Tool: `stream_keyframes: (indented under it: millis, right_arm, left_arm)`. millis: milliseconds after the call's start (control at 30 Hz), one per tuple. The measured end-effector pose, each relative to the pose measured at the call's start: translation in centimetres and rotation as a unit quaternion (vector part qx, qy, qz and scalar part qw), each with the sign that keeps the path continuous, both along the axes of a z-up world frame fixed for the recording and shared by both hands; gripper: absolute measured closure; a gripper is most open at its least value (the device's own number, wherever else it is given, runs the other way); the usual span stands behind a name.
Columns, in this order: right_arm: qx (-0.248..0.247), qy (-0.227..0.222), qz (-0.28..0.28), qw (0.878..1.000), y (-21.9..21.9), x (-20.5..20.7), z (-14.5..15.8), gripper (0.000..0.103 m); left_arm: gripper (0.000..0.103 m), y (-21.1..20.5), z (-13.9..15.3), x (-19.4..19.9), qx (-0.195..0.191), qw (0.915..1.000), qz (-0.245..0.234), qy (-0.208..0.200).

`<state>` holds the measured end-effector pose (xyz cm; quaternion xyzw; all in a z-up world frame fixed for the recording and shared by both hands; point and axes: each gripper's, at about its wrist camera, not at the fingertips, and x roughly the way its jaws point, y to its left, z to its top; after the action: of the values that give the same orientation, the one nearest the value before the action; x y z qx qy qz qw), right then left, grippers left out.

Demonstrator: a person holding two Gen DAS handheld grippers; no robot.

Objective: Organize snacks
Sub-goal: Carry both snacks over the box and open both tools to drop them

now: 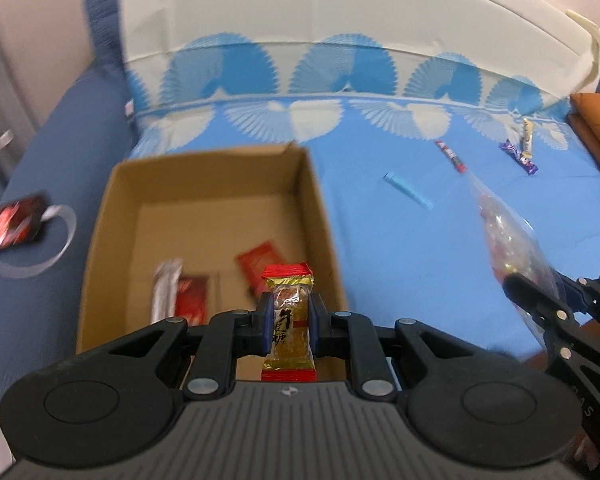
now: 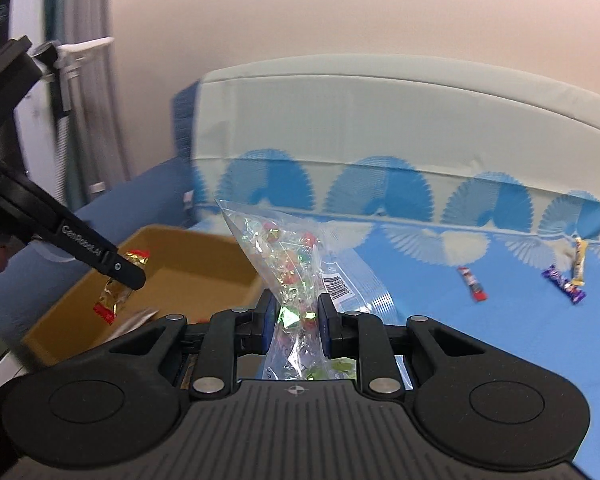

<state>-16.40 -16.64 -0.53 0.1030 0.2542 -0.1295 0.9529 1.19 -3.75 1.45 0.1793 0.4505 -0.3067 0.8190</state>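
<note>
Both grippers carry snacks toward the cardboard box (image 1: 204, 216).

Nearest, the left gripper (image 1: 291, 322) is clamped on a gold-and-red candy (image 1: 290, 320) held upright over the box's near edge; the right gripper (image 2: 296, 318) pinches a clear bag of sweets (image 2: 288, 256) beside the box. To release cleanly, each should probably be well inside the walls first, the bulky bag lowered so it does not catch the rim. Only the left wrist view shows the packets (image 1: 188, 292) already on the box floor; both show loose bars (image 2: 474, 284) farther off on the blue sheet (image 1: 380, 240).
</note>
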Motion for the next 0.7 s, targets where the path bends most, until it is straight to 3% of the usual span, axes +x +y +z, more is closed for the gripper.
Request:
stream_keyframes:
  millis: [333, 700]
  right_arm:
    - [0.000, 0.027, 0.052, 0.998, 8.4, -3.0, 0.6, 0.080]
    - [-0.028, 0.037, 0.074, 0.996, 11.6, -3.5, 1.3, 0.080]
  left_arm:
    - [0.084, 10.3, 0.2, -4.2, -0.021, 0.9984, 0.052, 0.000]
    - [0.084, 13.9, 0.3, -5.8, -0.039, 0.9972, 0.064, 0.001]
